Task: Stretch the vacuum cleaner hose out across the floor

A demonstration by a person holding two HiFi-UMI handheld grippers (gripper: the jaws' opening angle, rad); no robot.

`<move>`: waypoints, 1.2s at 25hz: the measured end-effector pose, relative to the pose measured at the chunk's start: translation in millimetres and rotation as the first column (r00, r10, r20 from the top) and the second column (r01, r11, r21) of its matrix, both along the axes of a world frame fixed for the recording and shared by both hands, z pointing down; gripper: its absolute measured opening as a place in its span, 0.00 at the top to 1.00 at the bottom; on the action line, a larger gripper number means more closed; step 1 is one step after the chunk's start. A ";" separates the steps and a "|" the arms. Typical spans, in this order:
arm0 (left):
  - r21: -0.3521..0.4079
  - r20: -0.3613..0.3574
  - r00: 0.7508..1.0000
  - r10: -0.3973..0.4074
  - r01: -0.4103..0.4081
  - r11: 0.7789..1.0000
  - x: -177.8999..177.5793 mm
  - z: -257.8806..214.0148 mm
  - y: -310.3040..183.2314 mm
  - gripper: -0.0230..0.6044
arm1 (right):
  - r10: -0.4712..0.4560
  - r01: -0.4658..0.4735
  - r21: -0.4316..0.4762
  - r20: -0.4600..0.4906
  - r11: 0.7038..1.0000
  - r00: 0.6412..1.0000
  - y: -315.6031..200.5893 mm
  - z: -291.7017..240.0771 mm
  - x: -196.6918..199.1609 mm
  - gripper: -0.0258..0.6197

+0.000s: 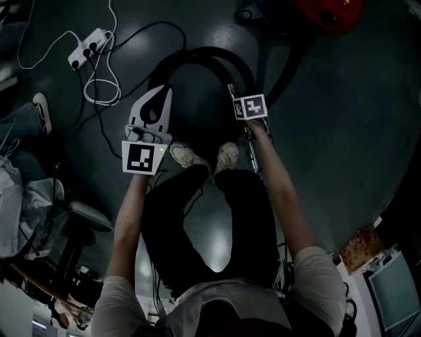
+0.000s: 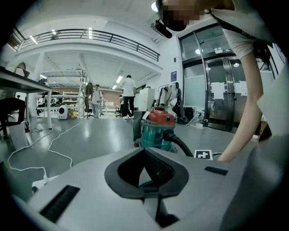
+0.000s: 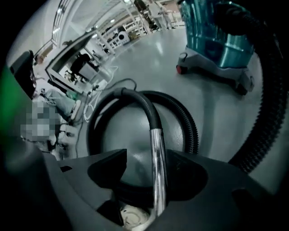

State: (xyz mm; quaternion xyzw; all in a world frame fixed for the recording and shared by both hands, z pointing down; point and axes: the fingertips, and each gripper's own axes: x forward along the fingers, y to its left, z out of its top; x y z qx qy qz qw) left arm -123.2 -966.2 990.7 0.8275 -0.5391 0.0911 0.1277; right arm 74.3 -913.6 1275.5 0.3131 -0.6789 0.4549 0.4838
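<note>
From the head view, the hose [image 1: 197, 54] lies in a black loop on the floor [image 1: 342, 118] at 12 o'clock from the person's shoes [image 1: 227, 156]. It is not yet stretched out. Its far end runs toward the red vacuum cleaner [image 1: 329, 13] at 1 o'clock, which the frame edge cuts off. The right gripper [image 1: 250, 108] sits low over the metal tube [image 1: 253, 148] at the hose's near end, probably because the rigid tube is the easiest part to pull the loop straight by. Its marker cube covers the fingers here. The left gripper [image 1: 161, 95] hangs at 10 o'clock from the shoes, over bare floor beside the loop. A white power strip [image 1: 89, 47] and its cables lie at 11 o'clock, well apart from the hose.

In the left gripper view, the fingers are pressed together with nothing between them. They point almost level across the floor at the vacuum cleaner, so this hand looks idle for now. The hose shows only where it leaves the cleaner's body. Distant people are too small to describe.

In the right gripper view, the fingers stand apart with the metal tube running up between them. The tube lies close against the finger at 3 o'clock, and a gap shows on the other side, so I judge that it is not yet clamped. The tube's lower end is lost in the dark base of the gripper. The hose curls round at 12 o'clock.
</note>
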 end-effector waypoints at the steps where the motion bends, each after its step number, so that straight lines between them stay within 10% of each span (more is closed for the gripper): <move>1: -0.006 0.001 1.000 0.000 0.000 1.000 -4.4 15.1 1.3 0.95 | -0.035 0.034 -0.014 -0.042 0.999 0.999 2.3 21.7 0.3 0.51; 7: -0.043 0.016 0.999 -0.044 0.045 0.998 -35.9 58.2 9.4 0.95 | -0.205 0.171 -0.156 -0.231 0.973 0.951 29.6 109.6 9.5 0.51; 10: -0.054 0.034 0.998 -0.053 0.055 0.997 -44.1 52.0 13.0 0.95 | -0.193 0.148 -0.176 -0.273 0.973 0.942 39.3 107.2 16.7 0.72; 14: -0.039 0.032 0.998 -0.047 0.048 0.998 -47.9 2.6 10.2 0.95 | -0.169 0.179 0.000 -0.326 0.984 0.930 19.6 42.3 16.6 0.72; 18: 0.013 0.015 0.999 -0.034 0.034 0.999 -37.3 -98.4 4.5 0.95 | -0.205 0.298 0.205 -0.380 0.932 0.902 -16.0 -81.0 21.1 0.72; 24: 0.100 0.064 0.992 0.108 -0.114 0.988 -6.1 -286.8 11.3 0.94 | -0.215 0.478 0.489 -0.500 0.730 0.839 -90.0 -336.3 32.4 0.72; 30: 0.251 0.342 0.911 0.228 -0.323 0.913 17.5 -497.3 22.1 0.87 | -0.149 0.655 0.644 -0.659 0.394 0.737 -166.4 -610.7 44.9 0.72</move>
